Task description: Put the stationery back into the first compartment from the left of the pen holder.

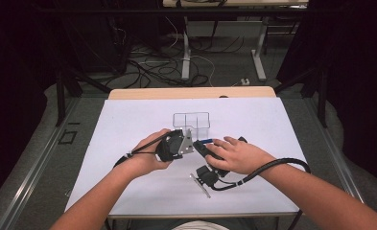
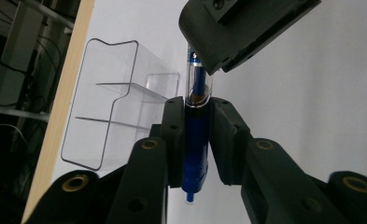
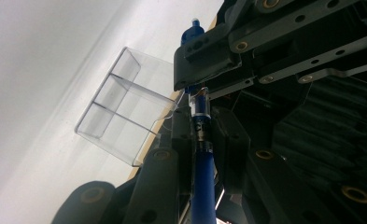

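Both grippers clamp one blue pen [image 2: 194,140] between them, held in the air just above the white table [image 1: 128,143] and just in front of a clear plastic organizer [image 1: 192,120]. Left gripper [image 2: 195,135]: in its own view its two black jaws are clenched on the pen's blue barrel, with the pen's narrow end sticking out below the pads toward the camera and its clear section rising beyond them into the other gripper. Right gripper [image 3: 201,140]: in its own view its jaws press on the pen near the silver bands where blue barrel meets clear section. In the high view the pen's long axis runs roughly level, from the left gripper [image 1: 188,143] toward the right gripper [image 1: 201,147], only a short blue stretch [image 1: 206,141] showing between them. One pen is in sight, and one organizer; the organizer [image 3: 120,109] stands on the table with three open compartments divided by clear walls.
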A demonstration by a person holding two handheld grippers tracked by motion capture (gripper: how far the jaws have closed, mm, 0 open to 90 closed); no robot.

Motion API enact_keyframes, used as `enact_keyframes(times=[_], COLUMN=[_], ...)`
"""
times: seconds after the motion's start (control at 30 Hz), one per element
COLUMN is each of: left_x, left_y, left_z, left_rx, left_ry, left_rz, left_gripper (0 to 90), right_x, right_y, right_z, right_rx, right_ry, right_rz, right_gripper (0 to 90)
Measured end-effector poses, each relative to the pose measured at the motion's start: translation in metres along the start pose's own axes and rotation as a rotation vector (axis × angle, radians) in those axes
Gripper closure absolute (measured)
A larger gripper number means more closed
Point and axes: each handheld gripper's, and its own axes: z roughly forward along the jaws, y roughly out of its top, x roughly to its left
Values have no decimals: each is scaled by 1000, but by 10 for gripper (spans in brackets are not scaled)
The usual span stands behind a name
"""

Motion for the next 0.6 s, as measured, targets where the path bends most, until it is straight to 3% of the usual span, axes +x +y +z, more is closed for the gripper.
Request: enact_keyframes(times=[0.1, 0.27, 0.47, 0.6], left_x=[0, 2, 5, 8], left_y=[0, -1, -1, -2], left_z=[0, 0, 1, 3], left_rx=[10, 4, -21, -7], left_ry=[6, -1, -4, -3], left_rz=[22, 25, -10, -22], left_gripper=[771, 776, 781, 782], right_x=[0, -1, -2, -2], right_y=[1, 1, -1, -3], right_z=[0, 1, 2, 1], right_rx=[-4, -9, -8, -3], right_ry=[3, 2, -13, -15], right_rz=[-7, -12, -15, -5], right_gripper=[797, 796, 790, 764])
